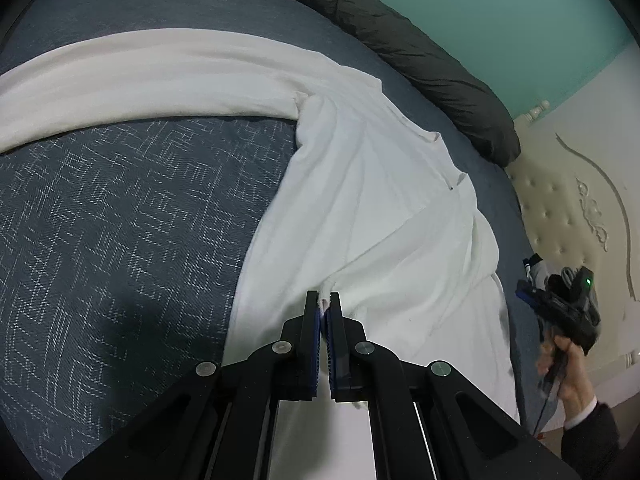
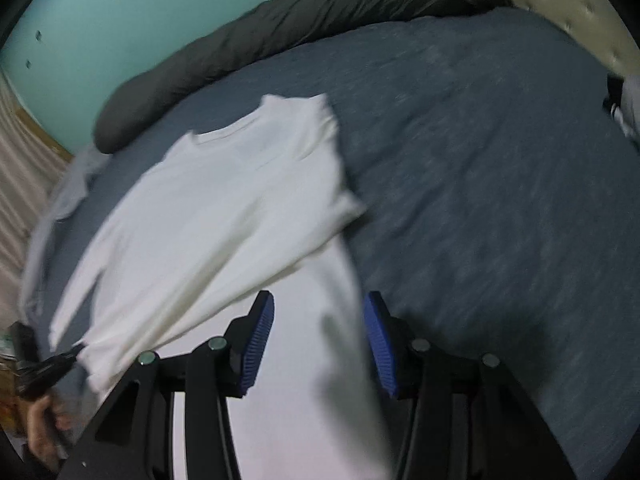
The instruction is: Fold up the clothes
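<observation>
the white shirt [image 1: 380,216] lies spread on the bed, right in front of both tools. it has long sleeves. one sleeve [image 1: 132,80] stretches far away to the left of the left gripper [image 1: 325,306]. the other sleeve looks already laid across the body of the shirt.

the left gripper has its two jaws pressed together on a small bit of white cloth, which looks like the end of that folded sleeve or an edge of the shirt; i cannot tell which. the right gripper [image 2: 318,334] hangs over the near part of the shirt with its jaws apart and nothing pinched between them. its picture is blurry. seen from the left tool, the right gripper sits off to the right, past the edge of the shirt, held by a hand [image 1: 564,376] in a dark sleeve.

i think the step is folding the sides in. one side seems done. next, the far sleeve needs to be picked up and brought across the body too. the free tool would have to reach it, or the left tool would have to let go first.

under the shirt is a dark blue bed cover [image 1: 120,220] with thin white lines. beyond the shirt lies a dark grey rolled quilt [image 1: 420,52]. behind that is a green wall [image 1: 500,12]. to the right of the left tool stands a cream padded headboard [image 1: 560,208].
</observation>
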Tool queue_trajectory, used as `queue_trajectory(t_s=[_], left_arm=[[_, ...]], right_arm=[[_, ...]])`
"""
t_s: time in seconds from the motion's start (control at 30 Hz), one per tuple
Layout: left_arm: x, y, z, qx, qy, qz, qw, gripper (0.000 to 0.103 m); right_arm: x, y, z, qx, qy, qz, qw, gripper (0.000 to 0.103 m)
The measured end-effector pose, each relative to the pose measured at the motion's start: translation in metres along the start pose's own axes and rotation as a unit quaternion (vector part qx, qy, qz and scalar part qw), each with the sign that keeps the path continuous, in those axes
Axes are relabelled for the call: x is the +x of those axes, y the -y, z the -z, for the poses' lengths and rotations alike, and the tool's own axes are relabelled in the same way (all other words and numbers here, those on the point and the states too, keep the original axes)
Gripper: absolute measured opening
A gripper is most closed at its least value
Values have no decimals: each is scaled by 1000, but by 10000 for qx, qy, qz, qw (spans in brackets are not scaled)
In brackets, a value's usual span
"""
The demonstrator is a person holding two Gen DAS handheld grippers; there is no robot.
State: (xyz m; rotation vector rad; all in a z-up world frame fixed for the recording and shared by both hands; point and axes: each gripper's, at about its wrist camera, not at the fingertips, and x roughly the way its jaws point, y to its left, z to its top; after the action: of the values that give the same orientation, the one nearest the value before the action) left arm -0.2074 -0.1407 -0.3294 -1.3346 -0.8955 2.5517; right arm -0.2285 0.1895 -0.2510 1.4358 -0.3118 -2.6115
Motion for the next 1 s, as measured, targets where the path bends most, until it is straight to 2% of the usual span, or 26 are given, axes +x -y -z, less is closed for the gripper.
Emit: queue_trajectory(t_s=[0.07, 0.2, 0.37, 0.63, 0.73, 0.8, 0.87, 0.93, 1.0], left_arm=[[1, -2, -1, -20, -6, -21, 10000, 3], [5, -6, -2, -62, -45, -35, 10000, 3], [10, -11, 0, -88, -118, -54, 9999, 3], [15, -18, 1, -174, -190, -42, 9997, 3], [16, -19, 2, -178, -207, -58, 9996, 3], [16, -20, 2, -193, -210, -65, 9996, 3], [16, -20, 2, -210, -206, -63, 9995, 3], [16, -20, 2, -210, -201, -66, 9996, 3], [15, -20, 3, -208, -199, -64, 9996, 3]], right_arm=[[16, 0, -10, -387, -130, 267, 9988, 48], [37, 4, -21, -717, -99, 433, 9964, 48], [64, 1, -28, -1039, -228, 464, 9932, 48], [77, -8, -29, -1443, -87, 612, 9876, 45], [75, -12, -32, -1553, 53, 603, 9860, 30], [70, -14, -35, -1527, 197, 623, 9861, 14], [67, -12, -39, -1453, 280, 656, 9868, 13], [67, -11, -40, -1442, 252, 653, 9871, 4], [66, -10, -40, -1458, 255, 649, 9869, 0]])
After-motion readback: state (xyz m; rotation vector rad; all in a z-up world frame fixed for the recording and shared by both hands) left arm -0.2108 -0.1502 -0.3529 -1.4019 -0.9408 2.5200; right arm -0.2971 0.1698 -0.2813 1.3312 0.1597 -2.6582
